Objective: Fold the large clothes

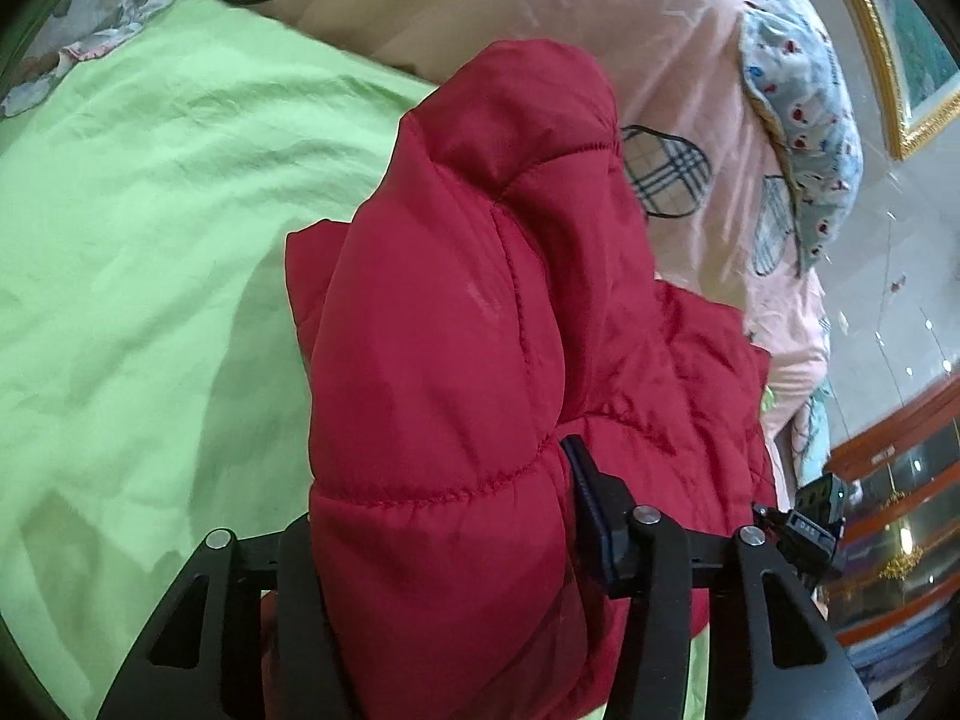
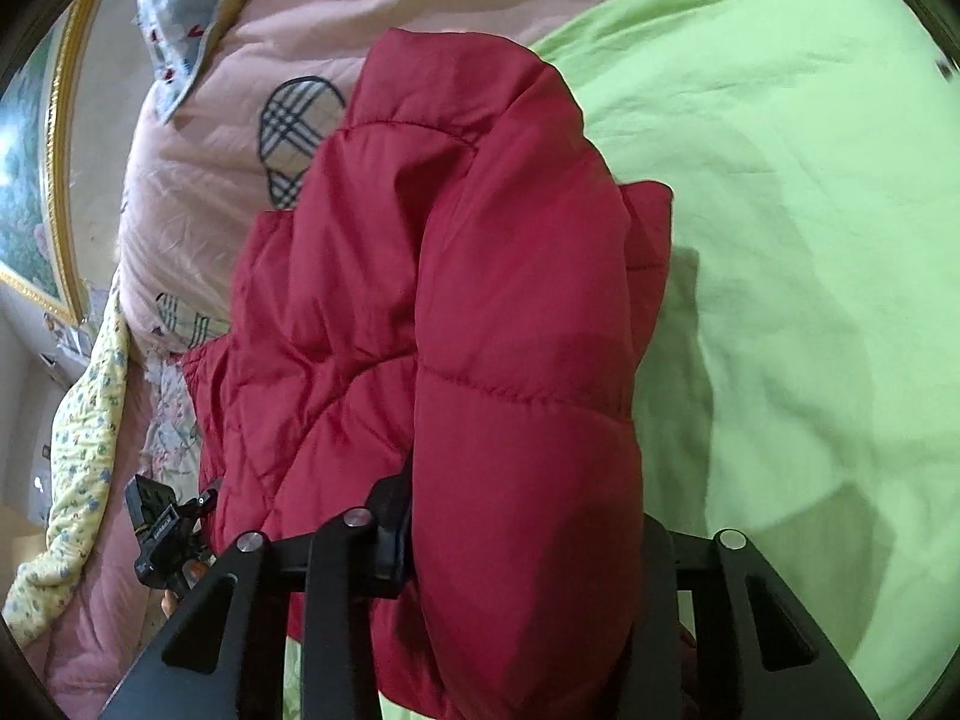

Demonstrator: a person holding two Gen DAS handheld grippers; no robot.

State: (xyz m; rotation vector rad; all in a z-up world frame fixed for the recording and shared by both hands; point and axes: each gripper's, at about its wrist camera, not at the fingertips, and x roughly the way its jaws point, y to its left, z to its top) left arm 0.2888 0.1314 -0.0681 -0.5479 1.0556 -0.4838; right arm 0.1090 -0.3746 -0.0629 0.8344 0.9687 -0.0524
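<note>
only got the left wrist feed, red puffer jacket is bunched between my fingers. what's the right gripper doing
Observer: The right gripper is shut on another fold of the red puffer jacket.
Operator: what's beyond it on that side
Observer: Open green bedsheet, wrinkled, nothing lying on it.
Operator: and on its other side
Observer: A yellow floral quilt hangs off the edge beside the pink duvet.

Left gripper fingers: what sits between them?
A puffy fold of the red quilted jacket fills the left gripper, pinched between its fingers, in the left wrist view.
</note>
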